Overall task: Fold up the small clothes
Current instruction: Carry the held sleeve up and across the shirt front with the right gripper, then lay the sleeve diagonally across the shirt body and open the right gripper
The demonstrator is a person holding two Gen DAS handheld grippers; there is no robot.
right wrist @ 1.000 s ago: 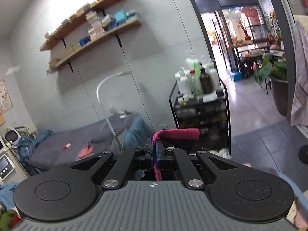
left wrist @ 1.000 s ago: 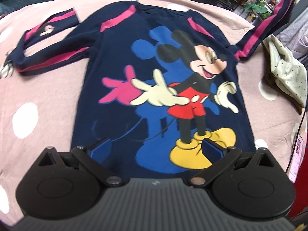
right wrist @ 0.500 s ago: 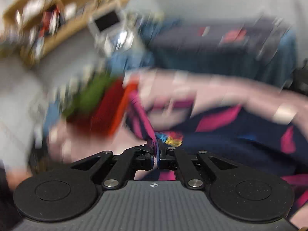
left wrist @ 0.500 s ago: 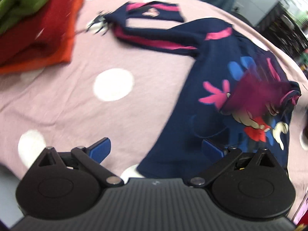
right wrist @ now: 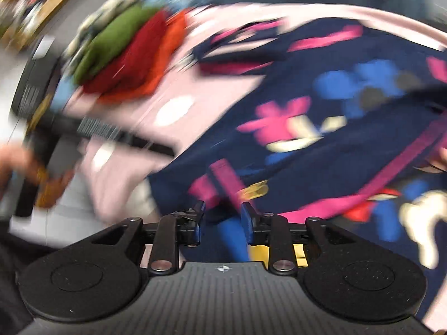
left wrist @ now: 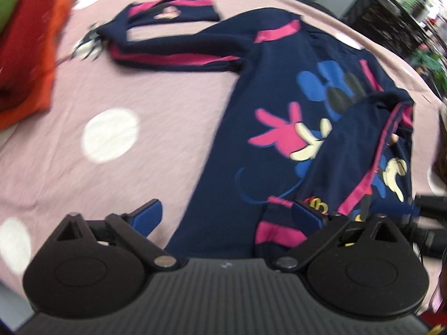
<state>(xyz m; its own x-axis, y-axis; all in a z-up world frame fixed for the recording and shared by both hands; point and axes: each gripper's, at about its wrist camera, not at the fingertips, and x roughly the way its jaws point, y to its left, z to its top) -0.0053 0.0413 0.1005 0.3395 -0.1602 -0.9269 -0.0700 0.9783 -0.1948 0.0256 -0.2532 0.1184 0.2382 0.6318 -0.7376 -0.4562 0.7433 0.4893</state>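
The navy shirt [left wrist: 268,106] lies on the pink dotted bed cover [left wrist: 145,103]; its right sleeve [left wrist: 360,145] now lies folded across the print. Your right claw [right wrist: 222,217] has released it, narrowly parted. Your left claw [left wrist: 226,215] gapes wide above the hem.

A pink tabletop [left wrist: 156,103] with white dots carries a navy cartoon-print shirt [left wrist: 268,89], spread out, and a stack of green, red and orange clothes [right wrist: 125,53] beside it.
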